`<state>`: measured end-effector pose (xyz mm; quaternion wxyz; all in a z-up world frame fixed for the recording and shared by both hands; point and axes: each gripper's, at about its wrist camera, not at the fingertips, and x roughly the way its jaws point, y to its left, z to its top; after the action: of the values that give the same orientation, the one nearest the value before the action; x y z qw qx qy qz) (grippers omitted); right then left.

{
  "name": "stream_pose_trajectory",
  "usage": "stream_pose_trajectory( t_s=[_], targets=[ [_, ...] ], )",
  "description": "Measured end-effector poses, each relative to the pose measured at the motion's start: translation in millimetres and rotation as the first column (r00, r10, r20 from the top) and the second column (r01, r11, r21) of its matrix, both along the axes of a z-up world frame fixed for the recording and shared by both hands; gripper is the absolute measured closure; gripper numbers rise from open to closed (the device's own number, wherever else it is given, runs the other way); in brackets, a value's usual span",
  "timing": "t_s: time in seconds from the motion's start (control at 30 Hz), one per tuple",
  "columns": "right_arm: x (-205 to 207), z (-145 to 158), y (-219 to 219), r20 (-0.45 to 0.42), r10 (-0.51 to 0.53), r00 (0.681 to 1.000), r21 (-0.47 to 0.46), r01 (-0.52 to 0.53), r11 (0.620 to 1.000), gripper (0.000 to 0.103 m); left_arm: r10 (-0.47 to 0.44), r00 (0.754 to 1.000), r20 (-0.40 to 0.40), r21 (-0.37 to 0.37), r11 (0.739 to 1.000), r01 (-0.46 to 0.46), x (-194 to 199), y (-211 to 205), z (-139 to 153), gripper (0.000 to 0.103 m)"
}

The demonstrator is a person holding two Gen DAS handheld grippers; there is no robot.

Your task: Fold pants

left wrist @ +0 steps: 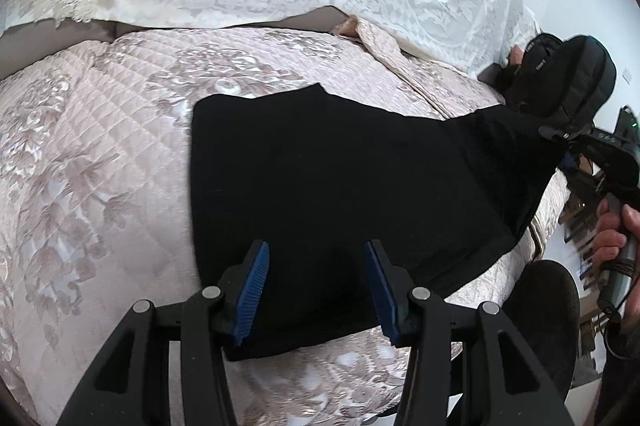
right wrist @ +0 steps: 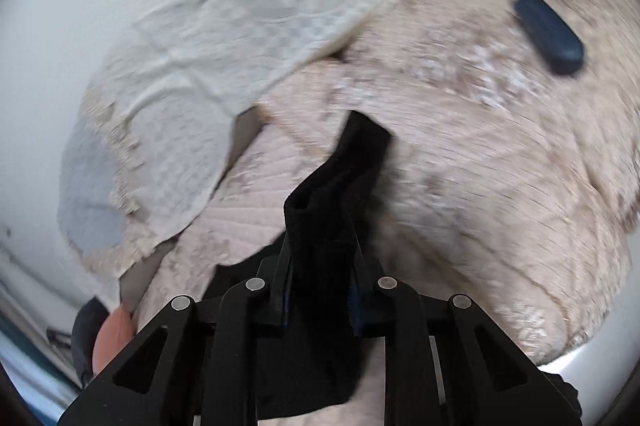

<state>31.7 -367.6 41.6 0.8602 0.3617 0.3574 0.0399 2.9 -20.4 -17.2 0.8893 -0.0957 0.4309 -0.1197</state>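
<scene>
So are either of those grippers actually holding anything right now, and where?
Yes: the right gripper is shut on the black pants, pinching a bunched corner at one end. The left gripper is open over them, holding nothing.

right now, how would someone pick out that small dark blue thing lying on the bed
Start at the pink quilted bedspread that covers the bed. In the right wrist view, look to its far right part, beyond the black pants. There lies the dark blue case: small, oblong, hard-looking with rounded ends, unlike the soft fabrics around it.
</scene>
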Motion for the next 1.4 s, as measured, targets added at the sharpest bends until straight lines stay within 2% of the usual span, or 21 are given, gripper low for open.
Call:
stream_pose_trajectory(
  t_s=[0.2,0.47,0.57,0.67,0.8,0.97,1.17,1.27,1.33,1.4],
  targets=[
    [10,29,56,0.066,0.183,0.981,-0.072,-0.179,0.981,0.082,0.049,0.999,0.003,-0.015,0.999,-0.049,-3,19,-1,0.052],
    [19,46,128,0.090,0.380,0.921,-0.114,-0.369,0.922,0.082,0.113,0.994,-0.007,-0.028,0.993,-0.113,-9,45,-5,0.052],
    [19,46,157,0.086,0.454,0.887,-0.120,-0.443,0.889,0.082,0.139,0.990,-0.015,-0.032,0.990,-0.139,-13,54,-9,0.052],
    [19,35,192,0.052,0.529,0.847,-0.137,-0.519,0.844,0.082,0.162,0.986,-0.026,-0.040,0.986,-0.163,-17,64,-12,0.052],
    [16,21,226,0.010,0.584,0.812,-0.145,-0.577,0.804,0.082,0.193,0.981,-0.031,-0.039,0.980,-0.194,-24,77,-14,0.052],
    [12,14,253,-0.008,0.643,0.766,-0.183,-0.633,0.752,0.082,0.222,0.974,-0.032,-0.042,0.974,-0.223,-30,90,-16,0.052],
    [5,-18,275,-0.107,0.689,0.716,-0.214,-0.694,0.688,0.081,0.243,0.970,-0.026,-0.043,0.969,-0.244,-34,98,-13,0.052],
    [1,-23,281,-0.122,0.714,0.690,-0.240,-0.718,0.653,0.074,0.251,0.968,-0.025,-0.042,0.967,-0.252,-34,102,-11,0.052],
    [-1,-22,280,-0.106,0.727,0.679,-0.217,-0.729,0.649,0.059,0.257,0.966,-0.021,-0.045,0.965,-0.258,-34,104,-9,0.052],
    [-5,-21,281,-0.091,0.753,0.652,-0.196,-0.753,0.628,0.049,0.262,0.965,-0.013,-0.049,0.964,-0.263,-34,105,-4,0.052]
  ],
)
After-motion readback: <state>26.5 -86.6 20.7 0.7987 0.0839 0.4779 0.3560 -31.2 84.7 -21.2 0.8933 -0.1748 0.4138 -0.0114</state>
